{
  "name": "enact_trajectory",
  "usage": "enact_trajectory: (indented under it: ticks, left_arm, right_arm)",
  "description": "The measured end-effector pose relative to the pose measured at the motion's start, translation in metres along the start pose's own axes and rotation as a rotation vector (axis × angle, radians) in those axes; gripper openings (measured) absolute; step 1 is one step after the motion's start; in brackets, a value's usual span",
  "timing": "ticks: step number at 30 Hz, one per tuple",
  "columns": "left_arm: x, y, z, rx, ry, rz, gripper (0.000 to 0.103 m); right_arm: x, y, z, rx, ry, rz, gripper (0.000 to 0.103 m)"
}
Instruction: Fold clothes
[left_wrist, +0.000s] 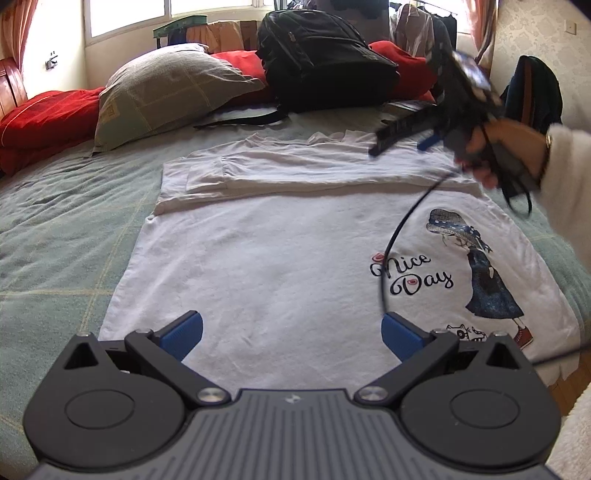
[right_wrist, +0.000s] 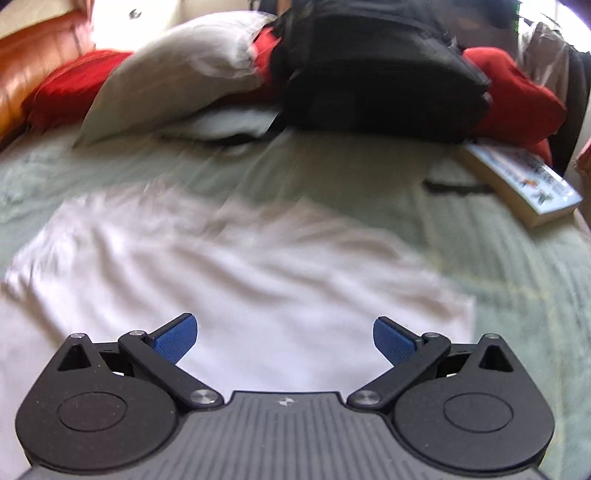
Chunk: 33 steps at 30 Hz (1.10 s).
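A white T-shirt (left_wrist: 266, 266) with a "Nice Day" print (left_wrist: 410, 275) and a cartoon girl lies flat on the green checked bedsheet (left_wrist: 66, 229). Its far part is folded back over itself in a band (left_wrist: 295, 170). My left gripper (left_wrist: 291, 332) hovers over the shirt's near hem, open, with nothing between its blue pads (left_wrist: 181, 334). A hand (left_wrist: 491, 155) holds my right gripper (left_wrist: 402, 142) above the shirt's far right corner. In the blurred right wrist view the right gripper (right_wrist: 284, 338) is open and empty above the white T-shirt (right_wrist: 236, 258).
A black backpack (left_wrist: 325, 59), a grey-green pillow (left_wrist: 166, 92) and red bedding (left_wrist: 44, 114) lie along the bed's far side. A book (right_wrist: 517, 181) lies on the sheet at the far right. A black cable (left_wrist: 391, 236) hangs across the shirt from the right gripper.
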<state>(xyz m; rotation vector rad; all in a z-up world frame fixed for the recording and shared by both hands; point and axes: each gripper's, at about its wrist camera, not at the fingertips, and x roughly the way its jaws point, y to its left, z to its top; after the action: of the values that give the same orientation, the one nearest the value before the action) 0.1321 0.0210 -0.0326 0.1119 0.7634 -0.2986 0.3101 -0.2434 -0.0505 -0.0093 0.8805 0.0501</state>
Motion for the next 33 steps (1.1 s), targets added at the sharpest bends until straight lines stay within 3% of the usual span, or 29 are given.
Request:
enact_trajectory:
  ticks: [4,9,12,19,25,31,33]
  left_arm:
    - [0.0,0.007,-0.004,-0.007,0.006,0.013,0.102]
    - [-0.01,0.02,-0.006,-0.043,-0.021,0.028,0.102]
    - [-0.016,0.026,-0.007,-0.059,-0.039,0.035,0.102]
    - [-0.019,0.035,-0.011,-0.079,-0.039,0.041,0.102]
    - [-0.018,0.043,-0.011,-0.092,-0.051,0.037,0.102]
    - [-0.017,0.049,-0.009,-0.101,-0.061,0.029,0.102]
    - [-0.016,0.051,-0.01,-0.105,-0.057,0.029,0.102]
  right_arm:
    - [0.003,0.008,-0.015,-0.023,0.013,-0.013,0.103]
    - [-0.015,0.017,0.017,0.041,-0.007,0.067,0.103]
    - [-0.005,0.04,0.037,0.003,-0.012,0.048,0.103]
    - [0.071,0.075,0.053,0.006,0.052,-0.011,0.103]
    - [0.066,0.075,0.072,0.075,0.039,0.013,0.103]
    - [0.074,0.107,0.066,-0.022,0.093,0.015,0.103]
    - [0.085,0.111,0.068,-0.031,0.065,-0.004,0.103]
